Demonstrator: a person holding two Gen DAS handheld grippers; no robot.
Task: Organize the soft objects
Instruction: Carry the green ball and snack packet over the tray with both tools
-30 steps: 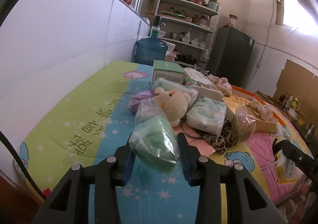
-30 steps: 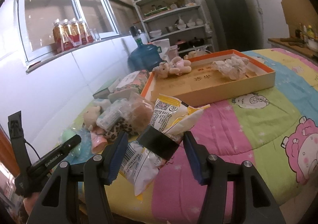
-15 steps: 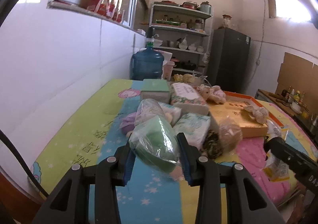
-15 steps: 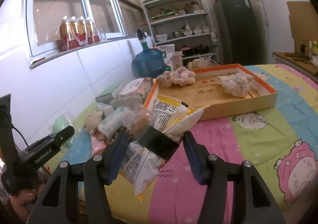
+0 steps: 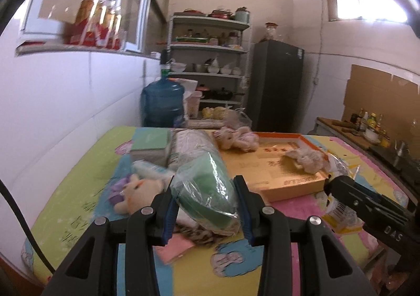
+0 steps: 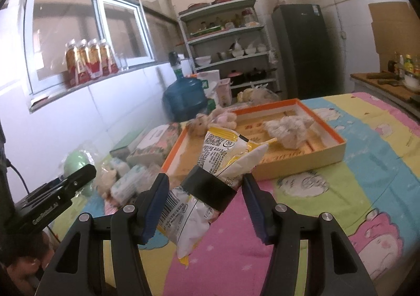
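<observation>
Left wrist view: bagged green sponge (image 5: 207, 191) clamped in left gripper (image 5: 207, 206), now raised off the bedspread (image 5: 78, 178). Snack packet (image 6: 210, 185) pinched by right gripper (image 6: 204, 204), likewise lifted; orange tray (image 6: 330, 149) judged next.

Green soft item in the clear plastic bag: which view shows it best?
Left wrist view: the green soft item in the clear plastic bag fills the centre, clamped in the left tool. Right wrist view shows only a blurred pale green lump at the left edge, partly hidden.

L gripper (image 5: 206, 197) clamps green bagged bundle (image 5: 207, 191) above bedspread (image 5: 78, 178); orange tray (image 5: 291, 178) w/ plush toys near far edge.
</observation>
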